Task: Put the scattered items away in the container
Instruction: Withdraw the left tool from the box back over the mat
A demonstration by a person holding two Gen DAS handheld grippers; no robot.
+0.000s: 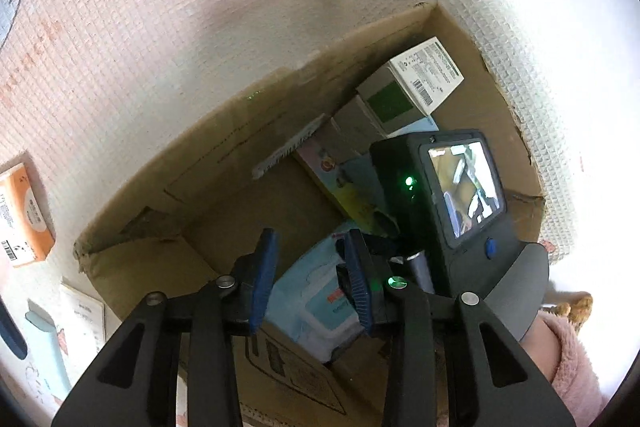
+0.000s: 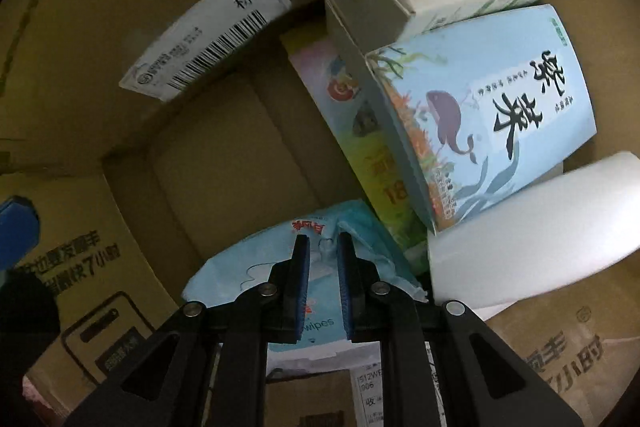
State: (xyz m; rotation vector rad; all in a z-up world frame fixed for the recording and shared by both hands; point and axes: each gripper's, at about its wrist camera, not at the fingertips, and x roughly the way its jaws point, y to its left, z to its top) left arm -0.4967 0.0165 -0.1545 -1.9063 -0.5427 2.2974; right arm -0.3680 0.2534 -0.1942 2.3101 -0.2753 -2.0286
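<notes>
A brown cardboard box (image 1: 224, 163) lies open on a patterned mat. Inside are a white and green carton (image 1: 408, 83), a colourful book (image 2: 360, 131), a light blue whale box (image 2: 488, 115) and a blue wet wipes pack (image 2: 256, 267). My right gripper (image 2: 323, 255) is deep inside the box, its blue pads narrowly parted around a fold of the wipes pack (image 1: 316, 303). Its camera body (image 1: 448, 195) shows in the left wrist view. My left gripper (image 1: 310, 267) hovers open and empty above the box's near side.
An orange and white carton (image 1: 24, 211) and a white and pale blue flat pack (image 1: 60, 339) lie on the mat left of the box. A white roll-like item (image 2: 536, 227) lies in the box at right. A shipping label (image 2: 208, 35) sticks to the inner wall.
</notes>
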